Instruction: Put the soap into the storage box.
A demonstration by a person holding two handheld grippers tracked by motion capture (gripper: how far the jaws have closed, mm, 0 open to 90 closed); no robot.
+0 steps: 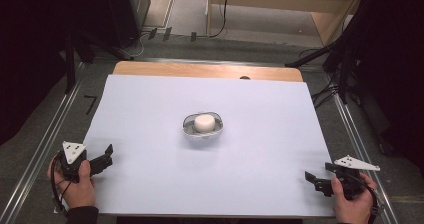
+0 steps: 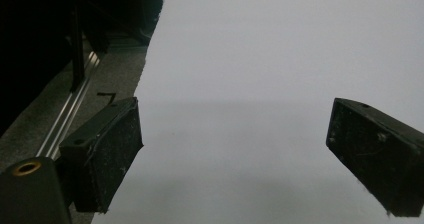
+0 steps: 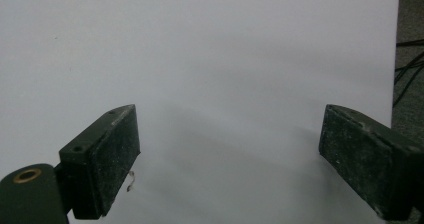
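A small clear bowl (image 1: 189, 128) stands in the middle of the white sheet (image 1: 150, 114), with a white round block (image 1: 205, 122) inside it. My left gripper (image 1: 106, 155) rests at the sheet's near left corner, held in a hand, jaws wide apart with nothing between them. In the left gripper view its black pads (image 2: 107, 159) frame bare white sheet (image 2: 240, 84). My right gripper (image 1: 316, 176) sits at the near right corner, also held in a hand. Its pads (image 3: 105, 156) stand apart over bare sheet (image 3: 215, 59), holding nothing.
The sheet covers a wooden table (image 1: 200, 70) whose far edge shows bare wood. Metal rails (image 1: 45, 134) run along both sides of the table. Dark stands and cables (image 1: 330, 89) crowd the floor at the right, and black curtains hang at the left.
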